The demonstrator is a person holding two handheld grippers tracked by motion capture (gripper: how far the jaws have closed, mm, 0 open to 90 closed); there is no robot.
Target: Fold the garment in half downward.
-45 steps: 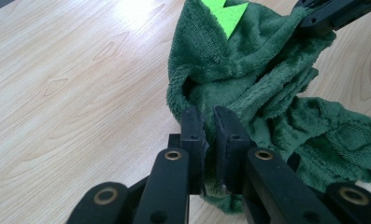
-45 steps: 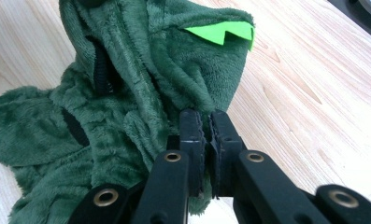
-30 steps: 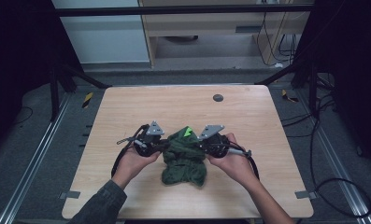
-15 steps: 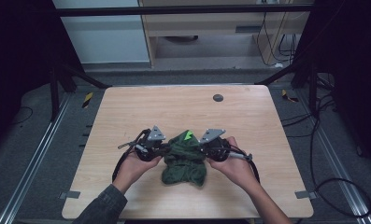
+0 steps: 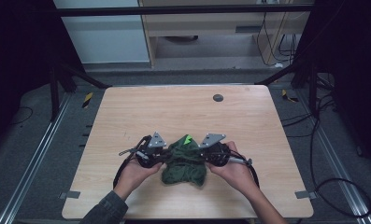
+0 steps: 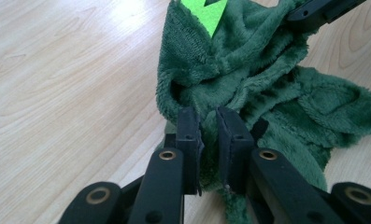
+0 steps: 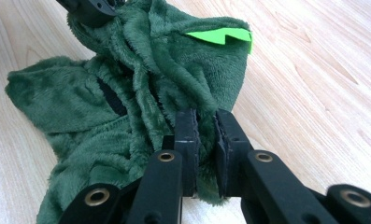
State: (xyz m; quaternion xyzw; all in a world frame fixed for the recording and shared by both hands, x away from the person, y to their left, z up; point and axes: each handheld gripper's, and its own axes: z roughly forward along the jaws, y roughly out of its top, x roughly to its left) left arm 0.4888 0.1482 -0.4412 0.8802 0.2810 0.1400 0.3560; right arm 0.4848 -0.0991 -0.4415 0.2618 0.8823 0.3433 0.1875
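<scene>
clearly both claws, left [image 6: 207, 125] and right [image 7: 206, 122], are pinching the soft, light fleece [image 5: 185, 161] by bunched edges; it's drooping floppily

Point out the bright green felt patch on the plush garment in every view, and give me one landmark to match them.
High view: green patch at the garment's far top edge, between the two claws.
Left gripper view: green patch at the top edge, middle, above the plush.
Right gripper view: green patch upper right of centre, on the raised fold.
Shared landmark: the light wooden table under the garment.
</scene>
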